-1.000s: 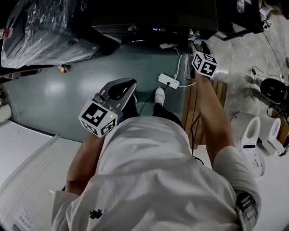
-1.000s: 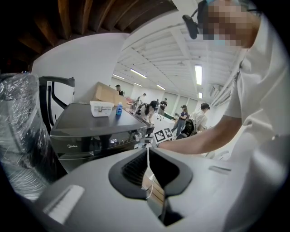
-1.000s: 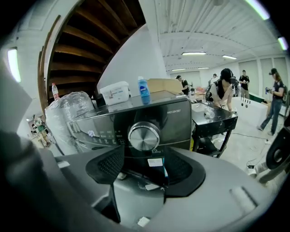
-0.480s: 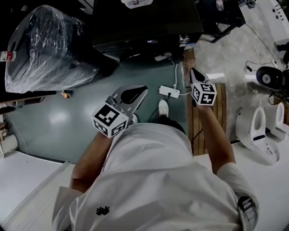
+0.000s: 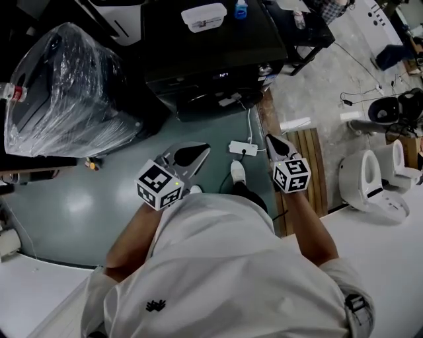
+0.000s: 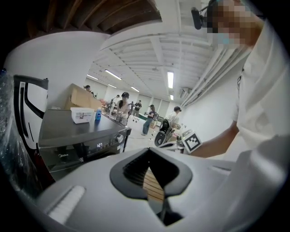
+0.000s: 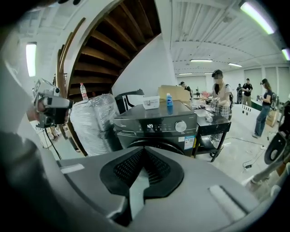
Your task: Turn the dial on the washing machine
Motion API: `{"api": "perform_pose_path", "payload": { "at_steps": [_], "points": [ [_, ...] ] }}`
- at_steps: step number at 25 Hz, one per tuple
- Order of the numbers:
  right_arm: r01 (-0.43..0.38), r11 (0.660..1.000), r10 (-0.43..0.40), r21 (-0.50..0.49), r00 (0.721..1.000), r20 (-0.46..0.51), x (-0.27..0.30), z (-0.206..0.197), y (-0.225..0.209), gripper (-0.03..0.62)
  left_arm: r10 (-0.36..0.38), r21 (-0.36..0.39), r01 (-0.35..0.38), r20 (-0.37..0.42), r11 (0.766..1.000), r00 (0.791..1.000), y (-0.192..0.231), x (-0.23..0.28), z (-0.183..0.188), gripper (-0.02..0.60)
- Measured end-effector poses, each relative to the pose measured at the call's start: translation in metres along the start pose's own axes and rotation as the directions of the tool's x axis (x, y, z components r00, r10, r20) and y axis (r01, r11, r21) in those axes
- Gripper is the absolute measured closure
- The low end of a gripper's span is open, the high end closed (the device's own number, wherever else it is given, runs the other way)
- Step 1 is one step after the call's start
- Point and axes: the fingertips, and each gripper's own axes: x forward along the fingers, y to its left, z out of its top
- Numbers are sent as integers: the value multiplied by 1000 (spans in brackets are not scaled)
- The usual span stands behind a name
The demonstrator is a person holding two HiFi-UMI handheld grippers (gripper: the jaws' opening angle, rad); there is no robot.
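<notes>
While the right gripper [image 7: 144, 150] and left gripper [image 6: 148, 152] both sit pinched shut on nothing, the dial [image 7: 181, 126] waits well ahead of the fingers on the washing machine [image 7: 149, 136], untouched. By the look of it, the turn is yet to come.

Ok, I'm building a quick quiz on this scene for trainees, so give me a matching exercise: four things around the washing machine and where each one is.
Things:
1. dial
2. white box
3. power strip
4. plastic-wrapped appliance

Places:
A. on the floor in front of the washing machine
B. on the front control panel
C. standing beside the washing machine
D. on top of the washing machine, next to a blue bottle

Pairs: 1-B, 2-D, 3-A, 4-C.
</notes>
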Motion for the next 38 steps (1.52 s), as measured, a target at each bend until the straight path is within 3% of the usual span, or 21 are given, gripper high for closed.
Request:
{"api": "perform_pose_path", "payload": {
  "at_steps": [8,17,27,38],
  "points": [
    [8,1000,-7,-26,998,58,-53,4,80,592,-48,35,49,-13,998,999,-8,-55,-21,526],
    [10,999,-6,-30,992,123,-93,7,150,592,-68,26,68,5,997,998,-21,-110,-48,526],
    [-8,998,18,-66,990,143,-104,13,194,592,-63,28,63,23,998,998,-21,-147,-58,526],
    [-29,993,45,-113,989,144,-107,30,206,592,-57,24,56,52,998,997,-21,-156,-54,526]
  ]
}}
